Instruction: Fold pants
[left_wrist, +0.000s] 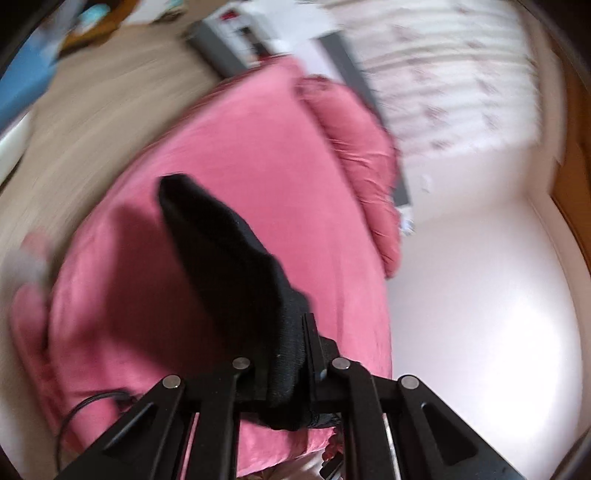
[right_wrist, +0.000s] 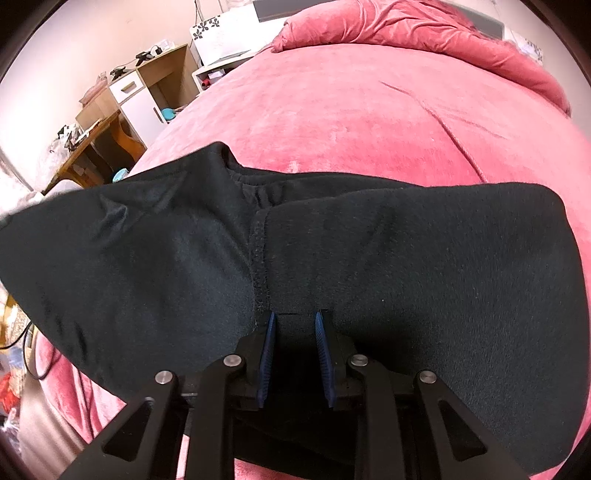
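The black pants (right_wrist: 406, 258) lie spread across a pink bed cover (right_wrist: 351, 110). In the left wrist view my left gripper (left_wrist: 291, 332) is shut on a bunched edge of the pants (left_wrist: 225, 251) and holds that part lifted above the bed; the view is blurred. In the right wrist view my right gripper (right_wrist: 295, 321) sits low over the pants near a seam, its blue-padded fingers (right_wrist: 267, 343) a little apart with cloth under and between them.
A pink pillow (left_wrist: 354, 140) lies at the bed's far side. A wooden desk (right_wrist: 92, 147) and white cabinet (right_wrist: 136, 96) stand left of the bed. A black cable (left_wrist: 88, 406) lies on the cover. White wall (left_wrist: 480, 314) is on the right.
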